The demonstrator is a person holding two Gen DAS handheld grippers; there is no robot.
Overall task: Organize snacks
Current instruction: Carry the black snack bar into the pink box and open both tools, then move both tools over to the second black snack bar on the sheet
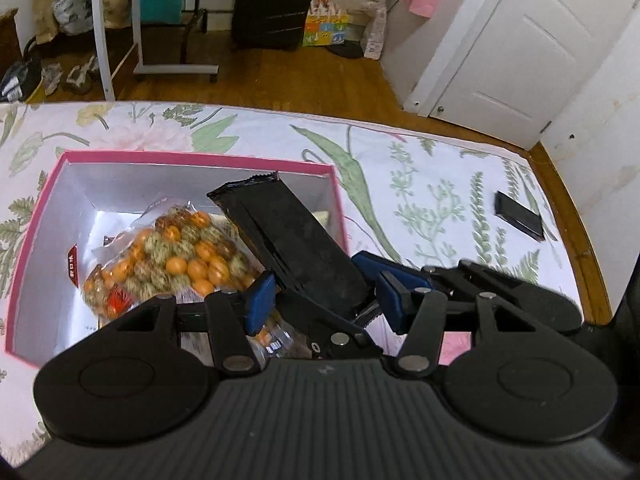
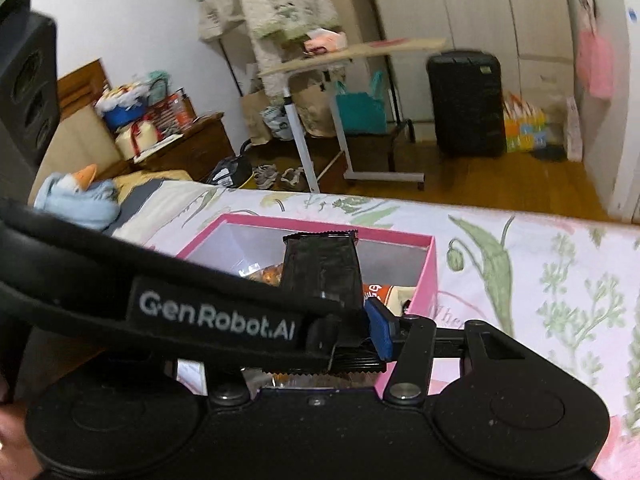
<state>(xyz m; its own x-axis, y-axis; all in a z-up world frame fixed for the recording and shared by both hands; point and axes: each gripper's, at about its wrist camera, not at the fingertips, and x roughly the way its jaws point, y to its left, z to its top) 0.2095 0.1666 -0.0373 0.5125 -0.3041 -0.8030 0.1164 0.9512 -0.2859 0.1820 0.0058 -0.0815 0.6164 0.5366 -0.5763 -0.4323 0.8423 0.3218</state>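
A pink-rimmed box [image 1: 192,158] lies on the floral bedsheet and holds a clear bag of orange and speckled round snacks [image 1: 176,260]. A long black snack packet [image 1: 296,240] slants over the box's right part. In the left wrist view my left gripper [image 1: 324,296] stands open, its blue pads on either side of the packet's lower end. My right gripper [image 2: 348,328] is shut on the black packet [image 2: 320,272] near its lower end, above the box [image 2: 424,276]. The left gripper's strap hides the right gripper's left finger.
A second black packet [image 1: 518,216] lies on the sheet to the right, near the bed's wooden edge. An orange-and-white snack bag [image 2: 384,292] sits in the box's right corner. Beyond the bed are a wooden floor, a rolling table, a black suitcase and a white door.
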